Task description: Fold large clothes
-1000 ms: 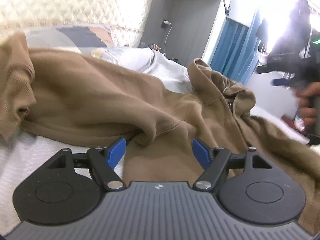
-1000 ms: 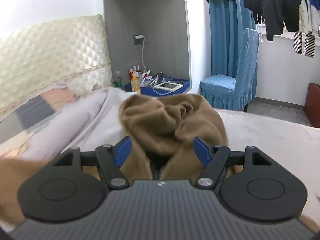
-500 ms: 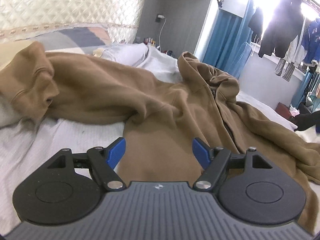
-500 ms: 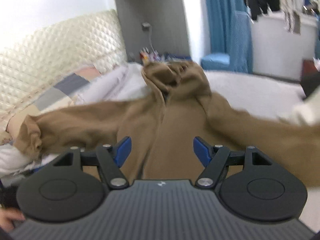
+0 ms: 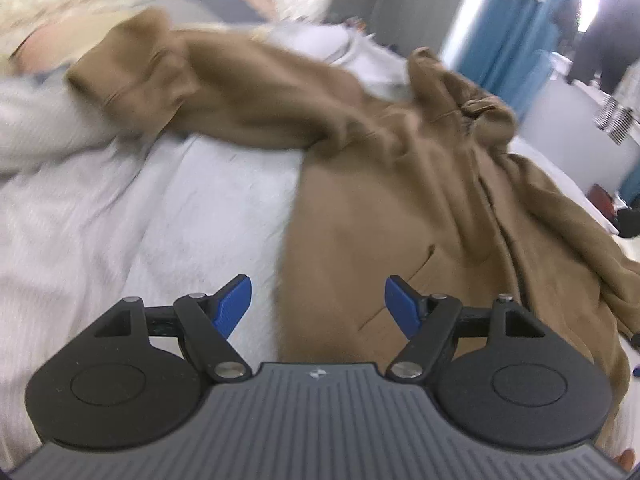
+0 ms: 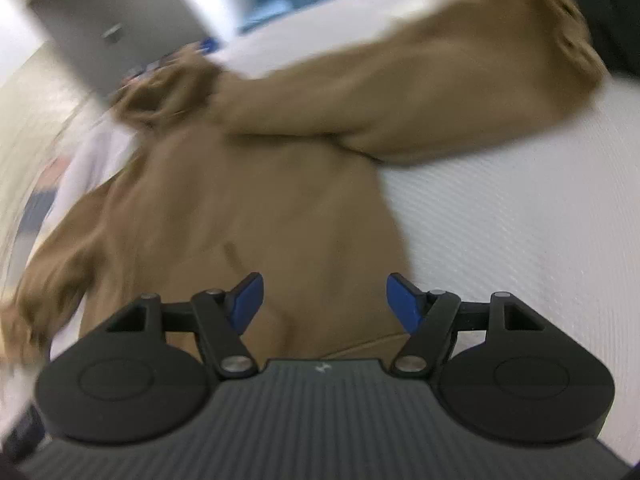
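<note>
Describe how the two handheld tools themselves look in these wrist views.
The left tool and the right tool look alike: two blue finger pads on black linkage arms with silver pivot pins, flanked by round black discs, behind them a grey ribbed body with a small white logo. No cables or sleeves show.

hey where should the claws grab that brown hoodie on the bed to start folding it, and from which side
Probably the sleeves. The brown hoodie lies spread front-up on the white bed, sleeves flung outward. Take the left sleeve's ribbed cuff with the left claw and the right sleeve's cuff end with the right claw, each from its outer side. Both claws are open and empty.
</note>
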Motion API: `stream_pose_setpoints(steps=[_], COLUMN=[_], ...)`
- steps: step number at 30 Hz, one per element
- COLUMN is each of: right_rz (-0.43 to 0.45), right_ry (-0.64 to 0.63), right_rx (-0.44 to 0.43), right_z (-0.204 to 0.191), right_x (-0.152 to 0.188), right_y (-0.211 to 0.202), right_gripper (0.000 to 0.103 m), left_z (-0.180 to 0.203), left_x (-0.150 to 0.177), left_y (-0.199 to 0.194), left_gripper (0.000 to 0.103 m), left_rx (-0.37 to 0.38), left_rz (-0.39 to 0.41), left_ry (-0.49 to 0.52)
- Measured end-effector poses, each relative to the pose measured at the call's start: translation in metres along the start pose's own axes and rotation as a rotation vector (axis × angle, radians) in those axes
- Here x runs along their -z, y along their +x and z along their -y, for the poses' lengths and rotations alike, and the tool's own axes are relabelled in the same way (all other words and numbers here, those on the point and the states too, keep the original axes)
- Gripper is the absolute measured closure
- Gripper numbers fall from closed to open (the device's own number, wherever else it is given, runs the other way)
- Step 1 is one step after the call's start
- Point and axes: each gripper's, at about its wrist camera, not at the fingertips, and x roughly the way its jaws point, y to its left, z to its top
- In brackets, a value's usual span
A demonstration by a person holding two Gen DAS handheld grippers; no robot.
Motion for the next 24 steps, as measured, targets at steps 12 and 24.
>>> stream_pose_setpoints(steps=[12, 24], right_rz=[-0.141, -0.057], right_ry=[0.103, 0.152], right_rx=[0.000, -0.454], right_z=[0.003, -0.001], right_x=[0.011, 0.000], right_y=[0.048, 0.012], right_gripper=[0.029, 0.030], left_z=[-0.015, -0.014], left_x=[0.011, 0.011], left_y=[0.032, 0.038], left_gripper=[0.024, 0.024], left_rx=[0.043, 0.072], left_rz=[-0.175, -0.200], left_ry=[-0.155, -0.162])
